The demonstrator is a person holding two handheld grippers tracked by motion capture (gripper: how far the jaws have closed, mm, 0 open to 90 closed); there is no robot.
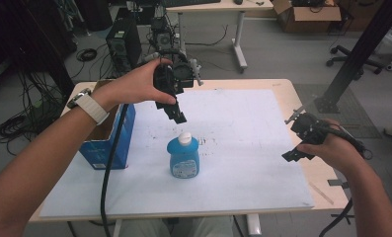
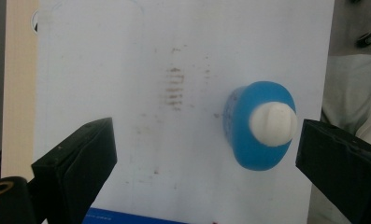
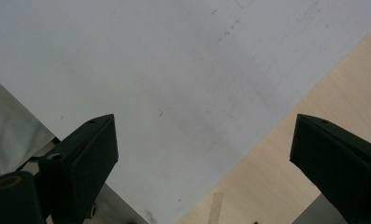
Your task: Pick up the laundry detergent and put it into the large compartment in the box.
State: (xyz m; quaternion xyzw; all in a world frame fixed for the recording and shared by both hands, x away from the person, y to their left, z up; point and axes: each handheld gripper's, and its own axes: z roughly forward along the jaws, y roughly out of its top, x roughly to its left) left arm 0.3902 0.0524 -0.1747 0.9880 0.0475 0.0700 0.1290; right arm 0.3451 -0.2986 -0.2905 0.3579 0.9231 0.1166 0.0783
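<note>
Standing near the left edge of the table [image 1: 282, 89], an open blue cardboard box [image 1: 109, 143] is seen with its flaps up, partly over the left border of the white sheet [image 1: 243, 128] that covers most of the tabletop. Just beyond it toward the middle, the left gripper [image 1: 176, 114] is held above the sheet, pointed down, its jaws set wide apart with nothing between them. In the left gripper view the blue bottle [image 2: 260, 126] with its white cap [image 2: 273, 123] is seen from above, lying close to one jaw rather than centred in the gap, so the approach is judged to be under way and the alignment unfinished. In the high view the bottle [image 1: 183, 157] stands upright near the middle of the sheet, closer to the near edge, just below the left gripper and apart from it. Toward the right edge of the table, the right gripper [image 1: 302, 136] is held low and well apart from the bottle, its jaws likewise spread and empty over bare sheet and wood. No grasp has been made yet; centring, lowering and closing on the bottle are judged to remain
</note>
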